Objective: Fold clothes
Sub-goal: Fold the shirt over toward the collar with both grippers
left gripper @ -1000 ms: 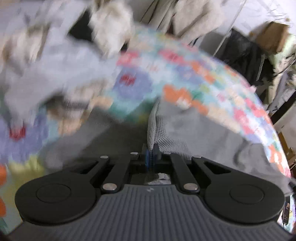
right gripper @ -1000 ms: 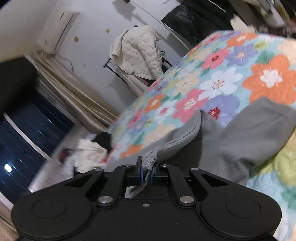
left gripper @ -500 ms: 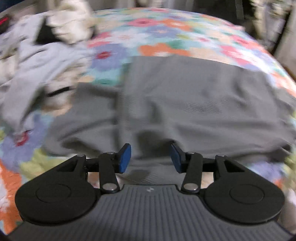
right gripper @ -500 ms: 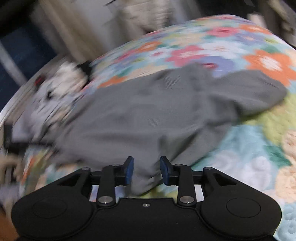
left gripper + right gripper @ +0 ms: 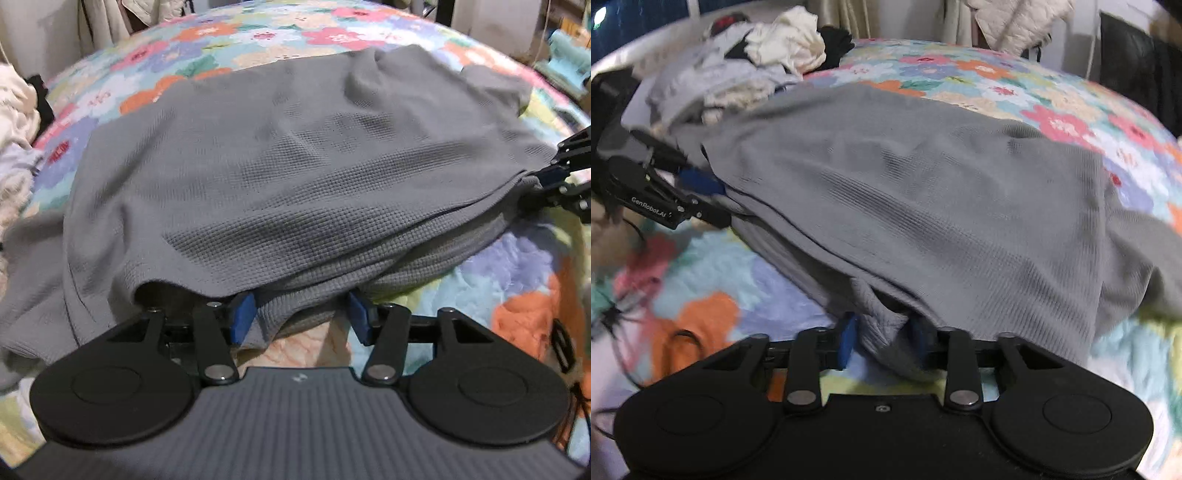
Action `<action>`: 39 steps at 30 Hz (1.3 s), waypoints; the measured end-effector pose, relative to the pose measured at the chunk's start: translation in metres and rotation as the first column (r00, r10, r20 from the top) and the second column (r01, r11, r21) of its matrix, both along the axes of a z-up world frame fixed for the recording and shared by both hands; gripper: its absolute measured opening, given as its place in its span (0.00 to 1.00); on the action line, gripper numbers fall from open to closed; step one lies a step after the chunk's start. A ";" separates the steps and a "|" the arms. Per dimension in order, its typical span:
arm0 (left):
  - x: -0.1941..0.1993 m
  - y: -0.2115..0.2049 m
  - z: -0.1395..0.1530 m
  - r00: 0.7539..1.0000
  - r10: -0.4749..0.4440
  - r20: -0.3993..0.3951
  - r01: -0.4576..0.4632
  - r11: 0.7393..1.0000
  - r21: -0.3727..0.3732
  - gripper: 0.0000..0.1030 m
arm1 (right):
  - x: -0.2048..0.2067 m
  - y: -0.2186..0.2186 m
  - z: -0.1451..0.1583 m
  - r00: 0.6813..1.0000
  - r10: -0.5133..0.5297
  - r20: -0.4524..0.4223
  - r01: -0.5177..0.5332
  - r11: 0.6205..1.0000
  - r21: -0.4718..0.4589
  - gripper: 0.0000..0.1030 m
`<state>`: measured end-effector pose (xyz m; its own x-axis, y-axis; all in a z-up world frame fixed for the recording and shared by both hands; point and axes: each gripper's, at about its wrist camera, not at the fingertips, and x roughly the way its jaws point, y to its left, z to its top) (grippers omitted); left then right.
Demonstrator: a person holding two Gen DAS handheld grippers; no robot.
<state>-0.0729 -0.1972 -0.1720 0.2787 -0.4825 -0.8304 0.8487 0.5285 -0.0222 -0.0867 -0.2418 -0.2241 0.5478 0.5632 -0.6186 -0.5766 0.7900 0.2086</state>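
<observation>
While a heap of unfolded pale clothes point(image 5: 746, 70) is waiting at left, the grey waffle-knit garment point(image 5: 295, 166), folded once, is lying on the floral quilted bed point(image 5: 517, 277); left claw point(image 5: 301, 317) is gaping around its edge, right claw point(image 5: 882, 343) is closing on bunched hem.

We list: grey waffle-knit garment point(image 5: 295, 155), centre; quilt point(image 5: 280, 33) with pink, orange, lilac flowers on teal, upper frame; cream and pale grey clothes pile point(image 5: 753, 62), upper left; blue gripper pads point(image 5: 242, 319).
</observation>
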 end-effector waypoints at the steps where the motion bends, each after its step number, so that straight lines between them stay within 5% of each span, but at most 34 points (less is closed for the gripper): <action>1: 0.004 0.005 0.003 1.000 0.011 -0.024 -0.012 1.000 -0.009 0.25 | 0.000 -0.003 0.002 1.000 0.005 0.004 -0.005 1.000 0.005 0.20; 3: 0.009 0.016 0.012 0.998 0.030 -0.060 -0.032 0.999 -0.022 0.02 | -0.001 -0.015 0.007 1.000 0.014 -0.006 -0.014 0.998 0.063 0.15; 8: 0.004 0.043 0.042 0.996 0.067 -0.065 -0.072 0.995 -0.075 0.01 | -0.015 -0.058 0.020 0.994 0.088 -0.061 -0.069 0.962 0.263 0.10; 12: -0.005 0.052 0.026 0.987 0.090 -0.134 -0.094 0.995 -0.018 0.01 | -0.028 -0.071 0.012 0.987 0.140 -0.078 -0.122 0.972 0.200 0.09; 15: -0.012 0.048 0.017 0.992 0.096 -0.085 -0.093 0.995 0.034 0.02 | -0.029 -0.066 0.000 0.984 0.153 -0.088 -0.137 0.977 0.165 0.10; 18: -0.015 0.041 0.024 0.993 0.076 -0.095 -0.075 0.997 0.015 0.05 | -0.030 -0.061 0.005 0.973 0.215 -0.086 -0.199 0.966 0.165 0.24; 20: -0.020 0.035 0.036 0.994 0.041 -0.099 -0.043 0.999 -0.016 0.05 | -0.028 -0.065 0.013 0.956 0.269 -0.113 -0.244 0.950 0.197 0.25; 26: -0.028 0.008 0.050 0.989 -0.061 -0.137 0.050 0.995 -0.085 0.26 | -0.019 -0.082 0.035 0.964 0.253 -0.086 -0.188 0.872 0.453 0.31; 32: -0.022 0.001 0.031 0.972 -0.015 -0.235 0.004 0.999 -0.047 0.29 | 0.006 -0.013 0.026 0.945 0.309 -0.105 -0.254 0.898 0.359 0.31; 36: -0.019 0.001 0.023 0.961 0.017 -0.277 -0.026 0.999 -0.031 0.40 | 0.024 0.028 0.009 0.946 0.278 -0.164 -0.215 0.921 0.324 0.31; 39: -0.016 -0.004 0.018 0.955 0.032 -0.293 -0.046 0.998 -0.041 0.41 | 0.020 0.054 0.003 0.922 0.339 -0.189 -0.268 0.908 0.323 0.33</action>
<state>-0.0885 -0.2011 -0.1541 0.0467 -0.5162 -0.8552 0.7799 0.5538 -0.2917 -0.0666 -0.1882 -0.2211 0.1803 0.8501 -0.4949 -0.6843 0.4698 0.5577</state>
